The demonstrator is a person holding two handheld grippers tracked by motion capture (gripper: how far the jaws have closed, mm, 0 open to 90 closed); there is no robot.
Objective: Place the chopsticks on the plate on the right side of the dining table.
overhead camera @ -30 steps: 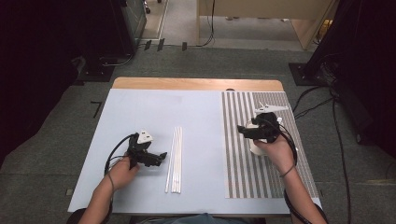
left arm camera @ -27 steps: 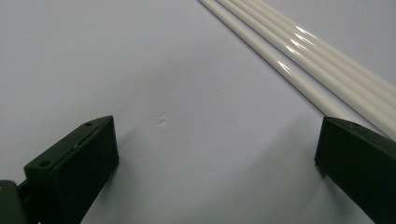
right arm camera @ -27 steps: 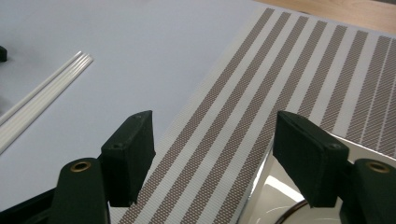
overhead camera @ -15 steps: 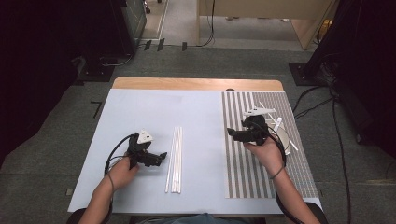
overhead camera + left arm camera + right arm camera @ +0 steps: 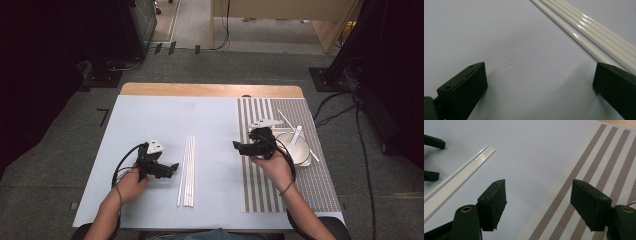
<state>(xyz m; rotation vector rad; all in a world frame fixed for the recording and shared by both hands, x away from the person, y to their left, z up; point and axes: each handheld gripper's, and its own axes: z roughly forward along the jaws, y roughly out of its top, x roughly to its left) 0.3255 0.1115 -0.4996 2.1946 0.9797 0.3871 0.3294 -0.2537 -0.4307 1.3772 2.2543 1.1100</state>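
We see the right gripper [image 5: 239, 146] has swung from over the white bowl [image 5: 295, 148] toward nine o'clock, leaving the bowl uncovered; it now hangs at the striped mat's [image 5: 280, 190] edge.

The white rods [image 5: 584, 25] are smooth and glossy, apparently plastic, with bright highlights along their length. The light blue table cover [image 5: 150, 120] is matt and smooth, with one small dent. The striped placemat [image 5: 584, 167] is a coarse woven textile. The table edge [image 5: 210, 90] is bare wood. Both grippers' jaws are matt black plastic.
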